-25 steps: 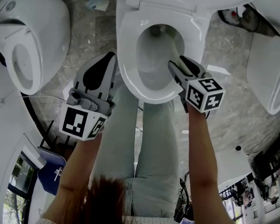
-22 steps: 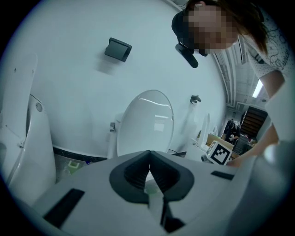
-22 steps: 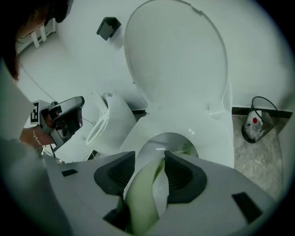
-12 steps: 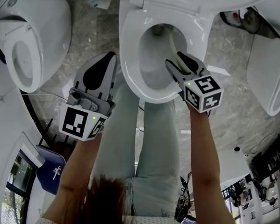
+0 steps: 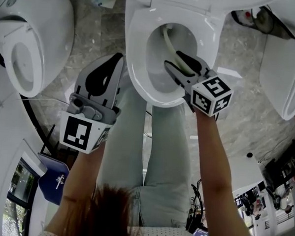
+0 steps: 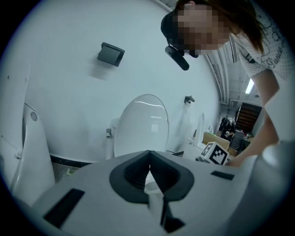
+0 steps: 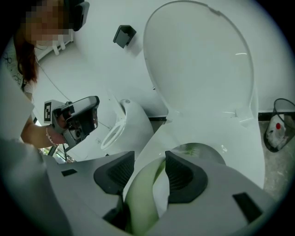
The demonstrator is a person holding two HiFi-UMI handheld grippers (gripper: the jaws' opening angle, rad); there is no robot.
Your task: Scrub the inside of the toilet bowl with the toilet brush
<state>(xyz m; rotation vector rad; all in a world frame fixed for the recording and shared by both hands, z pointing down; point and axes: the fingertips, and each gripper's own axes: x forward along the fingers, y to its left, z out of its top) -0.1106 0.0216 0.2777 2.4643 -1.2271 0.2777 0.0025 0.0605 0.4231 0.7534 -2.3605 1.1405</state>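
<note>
Right gripper (image 7: 147,171) clamped the pale green plastic toilet-brush handle (image 7: 142,196), which reached into the white ceramic toilet bowl (image 5: 134,65). Left gripper (image 6: 148,173) had its jaws together, empty.

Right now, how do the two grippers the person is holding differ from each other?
The right gripper is closed on the pale green toilet brush. The left gripper is closed too, but on nothing. The right gripper reaches over the toilet bowl, with the brush running down into it, while the left gripper hangs outside the bowl, beside its rim. Both share the same grey two-jaw build.
</note>
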